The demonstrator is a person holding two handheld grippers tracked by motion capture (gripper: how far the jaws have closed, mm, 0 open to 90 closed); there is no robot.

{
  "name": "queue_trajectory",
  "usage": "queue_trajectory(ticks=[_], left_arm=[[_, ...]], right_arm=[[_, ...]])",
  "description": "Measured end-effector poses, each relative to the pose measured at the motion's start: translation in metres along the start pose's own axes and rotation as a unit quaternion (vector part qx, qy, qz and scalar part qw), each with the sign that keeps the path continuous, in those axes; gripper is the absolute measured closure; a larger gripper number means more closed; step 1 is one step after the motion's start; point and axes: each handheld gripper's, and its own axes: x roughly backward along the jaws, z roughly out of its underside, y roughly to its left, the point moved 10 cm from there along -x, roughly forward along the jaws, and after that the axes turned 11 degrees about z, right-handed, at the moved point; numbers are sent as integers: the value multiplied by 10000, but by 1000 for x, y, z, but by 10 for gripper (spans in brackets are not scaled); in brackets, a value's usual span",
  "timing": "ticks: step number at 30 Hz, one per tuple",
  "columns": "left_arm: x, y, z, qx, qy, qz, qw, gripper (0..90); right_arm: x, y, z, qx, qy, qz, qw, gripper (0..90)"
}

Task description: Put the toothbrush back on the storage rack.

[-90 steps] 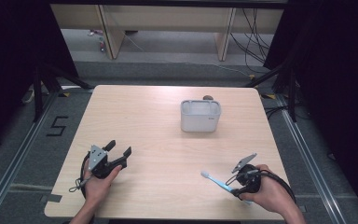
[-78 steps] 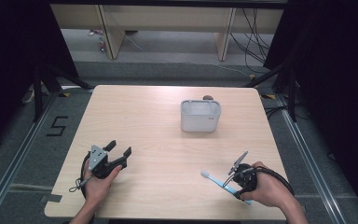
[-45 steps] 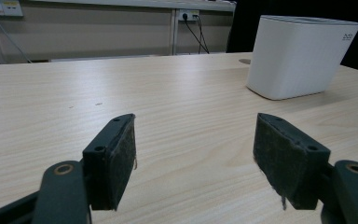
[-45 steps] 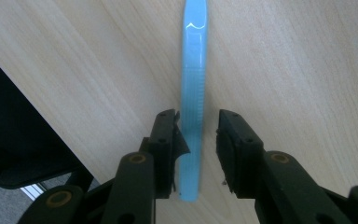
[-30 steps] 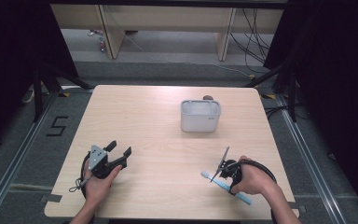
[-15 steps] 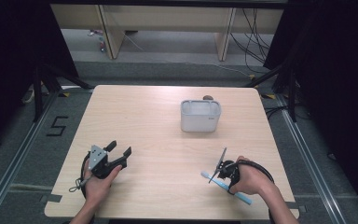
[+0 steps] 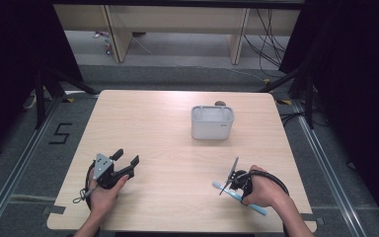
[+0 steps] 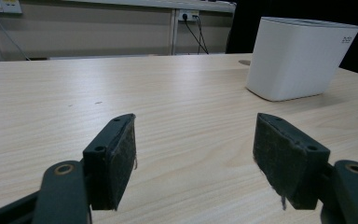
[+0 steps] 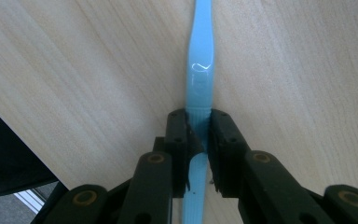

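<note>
A light blue toothbrush lies on the wooden table near its front right. My right gripper points down onto it, and in the right gripper view the black jaws pinch the toothbrush handle from both sides, my right gripper shut on it. At the front left my left gripper rests low over the table, held by a hand. Its fingers stand wide apart with bare wood between them. A white rectangular container stands at the back centre-right, also ahead of the left gripper as the white container.
A small dark thing peeks out behind the container. Shelving legs and cables stand on the floor beyond the table. The table's front edge lies close to both hands.
My right gripper moved left from the front right corner, tipped down over the toothbrush and shut on its handle. The left gripper stayed still.
</note>
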Motion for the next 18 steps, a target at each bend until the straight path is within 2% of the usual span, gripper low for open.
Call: queue_trajectory(ticks=[8,10,11,12,13,16,17,18], left_arm=[[0,0,0,-1,14,-11,10000,293],[0,0,0,-10,11,-8,10000,293],[0,0,0,-8,11,-7,10000,293],[0,0,0,-8,11,-7,10000,293],[0,0,0,1,10,1,10000,293],[0,0,0,3,10,3,10000,293],[0,0,0,3,10,3,10000,293],[0,0,0,7,8,3,10000,293]], right_arm=[[1,-2,1,10,-165,-28,9999,791],[6,0,1,-141,-127,-29,9998,791],[6,-1,2,-35,-135,-55,9999,791],[6,-1,2,-35,-135,-55,9999,791],[7,-2,0,-61,-243,-36,9997,791],[9,-3,0,-85,-342,-49,9994,791],[11,-1,0,-219,-293,-70,9993,791],[11,-1,0,-219,-293,-70,9993,791]])
